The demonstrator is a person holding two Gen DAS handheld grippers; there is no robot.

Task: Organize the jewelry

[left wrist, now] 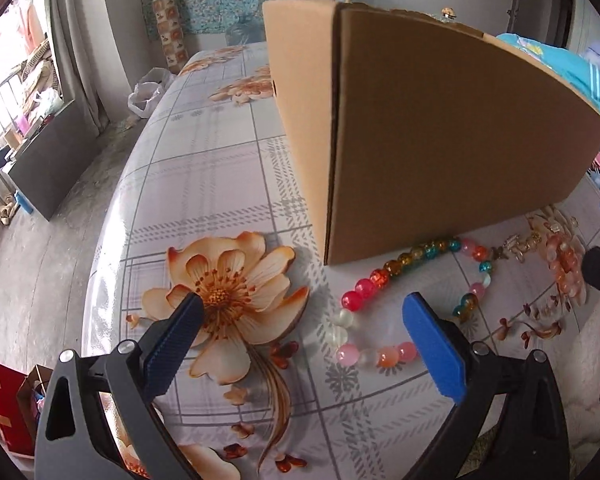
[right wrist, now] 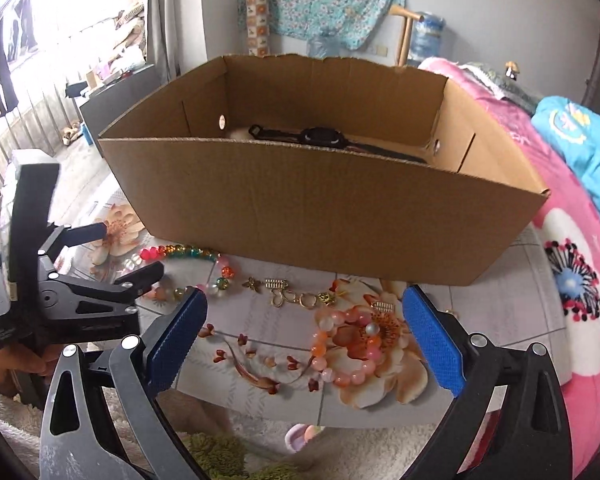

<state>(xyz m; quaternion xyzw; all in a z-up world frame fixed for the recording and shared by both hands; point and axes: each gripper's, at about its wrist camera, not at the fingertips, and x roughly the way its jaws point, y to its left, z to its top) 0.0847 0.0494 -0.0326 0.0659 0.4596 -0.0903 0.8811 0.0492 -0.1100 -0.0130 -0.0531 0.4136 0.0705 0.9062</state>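
A cardboard box [right wrist: 324, 216] stands open on the flowered table, with a black watch [right wrist: 320, 136] lying inside; its outer wall [left wrist: 440, 128] fills the left wrist view. In front of it lie a multicoloured bead bracelet [left wrist: 404, 264] [right wrist: 188, 254], a gold chain bracelet [right wrist: 296, 294] [left wrist: 520, 242] and a pink-orange bead bracelet [right wrist: 348, 344] [left wrist: 566, 264]. My left gripper [left wrist: 304, 304] [right wrist: 134, 252] hangs open over the multicoloured beads, empty. My right gripper [right wrist: 304, 300] is open above the pink-orange bracelet, holding nothing.
The table's left edge [left wrist: 112, 216] drops to a concrete floor. A pink flowered blanket [right wrist: 572, 288] and a blue cushion [right wrist: 588, 148] lie to the right of the box. A fluffy white cloth [right wrist: 260, 440] lies at the near edge.
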